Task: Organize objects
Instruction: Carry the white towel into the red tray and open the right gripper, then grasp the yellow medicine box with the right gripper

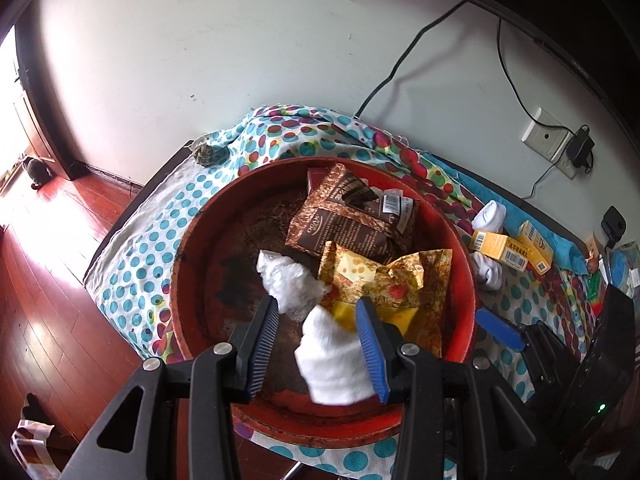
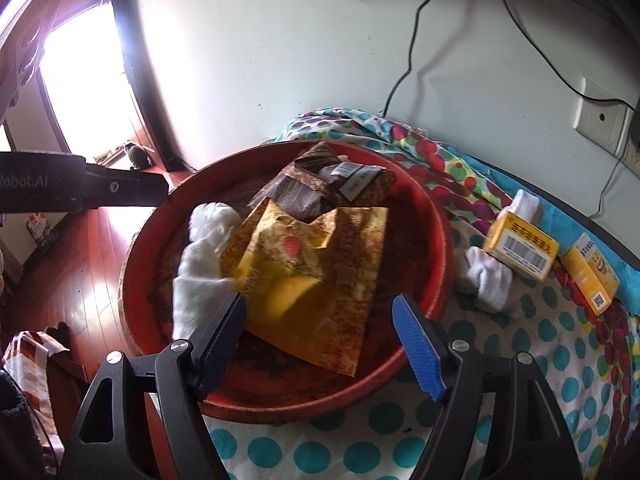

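- The left gripper (image 1: 318, 336) is hovering over the near part of the red round tray (image 1: 188, 240), its fingers standing wide apart; a white sock (image 1: 334, 360) is sitting between them, resting against the blue pad of the right-hand finger, with a clear gap to the other finger. Whether the sock is being supported by that finger or is lying on the tray floor cannot be told.
- The right gripper (image 2: 320, 332) is hanging over the near rim of the tray, its fingers spread wide and gripping nothing; the yellow snack packet (image 2: 316, 280) is lying in the tray just beyond the fingertips.
- Inside the tray, a brown patterned packet (image 1: 340, 216) is resting toward the far side, partly overlapped by the yellow packet; a crumpled white plastic wrap (image 1: 288, 280) is lying beside the yellow packet, near the sock.
- The tray is standing on a polka-dot cloth (image 1: 136, 256) that is covering a table set against a white wall (image 1: 200, 40).
- Outside the tray, on the cloth to its right, two yellow boxes (image 2: 520, 250) are lying close together, one of them resting on a second white sock (image 2: 486, 280).
- A wall socket (image 1: 546, 138) with a plugged adapter is showing on the wall behind the boxes, with black cables (image 1: 404, 56) running up the wall.
- A red wooden floor (image 1: 48, 280) is showing to the left of the table.
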The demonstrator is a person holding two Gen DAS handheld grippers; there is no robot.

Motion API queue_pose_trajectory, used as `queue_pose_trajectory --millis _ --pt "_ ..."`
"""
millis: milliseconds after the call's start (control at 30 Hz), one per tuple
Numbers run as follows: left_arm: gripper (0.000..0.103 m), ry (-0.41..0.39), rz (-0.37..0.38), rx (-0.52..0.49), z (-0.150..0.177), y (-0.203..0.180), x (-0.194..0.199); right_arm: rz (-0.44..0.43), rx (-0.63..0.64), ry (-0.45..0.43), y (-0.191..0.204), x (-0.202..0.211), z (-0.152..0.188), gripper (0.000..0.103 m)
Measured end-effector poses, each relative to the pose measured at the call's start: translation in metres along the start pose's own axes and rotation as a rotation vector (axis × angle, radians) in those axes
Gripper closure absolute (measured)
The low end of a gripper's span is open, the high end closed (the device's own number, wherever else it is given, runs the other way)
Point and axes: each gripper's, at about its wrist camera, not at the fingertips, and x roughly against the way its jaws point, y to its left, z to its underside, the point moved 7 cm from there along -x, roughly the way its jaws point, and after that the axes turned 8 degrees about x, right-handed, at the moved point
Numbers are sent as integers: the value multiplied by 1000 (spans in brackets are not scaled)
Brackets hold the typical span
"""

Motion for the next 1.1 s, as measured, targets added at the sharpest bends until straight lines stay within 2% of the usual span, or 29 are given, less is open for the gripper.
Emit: queue_pose_trajectory --millis 233,633,833,1100 --pt "62 7 8 -37 5 -15 -4 50 -63 -30 -34 18 7 30" --pt "62 34 41 -92 16 -42 -16 189 -245 -47 -125 28 34 30" --pt "62 59 36 -128 25 -54 -26 207 -241 -41 -140 9 26 30" --pt "62 96 40 -155 34 -62 -42 185 -277 -55 -143 -15 11 29"
